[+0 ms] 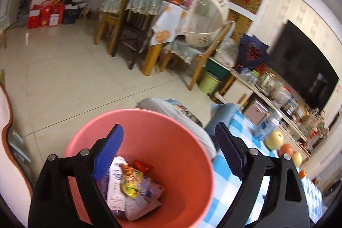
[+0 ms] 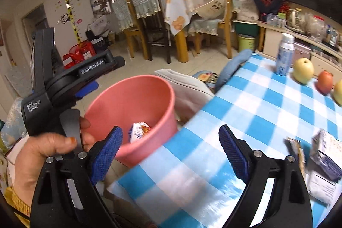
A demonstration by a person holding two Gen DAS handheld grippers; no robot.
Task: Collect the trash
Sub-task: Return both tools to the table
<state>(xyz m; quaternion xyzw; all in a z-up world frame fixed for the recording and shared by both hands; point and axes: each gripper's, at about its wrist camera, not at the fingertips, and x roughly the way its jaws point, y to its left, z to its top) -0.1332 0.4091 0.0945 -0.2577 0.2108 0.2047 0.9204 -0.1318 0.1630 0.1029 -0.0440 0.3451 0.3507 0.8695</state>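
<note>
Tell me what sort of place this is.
Most likely a home's living and dining room: wooden dining chairs with lace covers, a large black television over a cluttered low cabinet, and a giraffe height-chart wall sticker.

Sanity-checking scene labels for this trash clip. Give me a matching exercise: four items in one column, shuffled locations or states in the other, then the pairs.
Items:
1. pink bin
2. white bottle
3. yellow apple
4. left gripper

Places or states:
A. open, above the bin's mouth
B. upright on the checked tablecloth, left of the fruit
C. beside the table edge, wrappers inside
D. on the tablecloth between the bottle and a red fruit

Pairs: 1-C, 2-B, 3-D, 4-A
</note>
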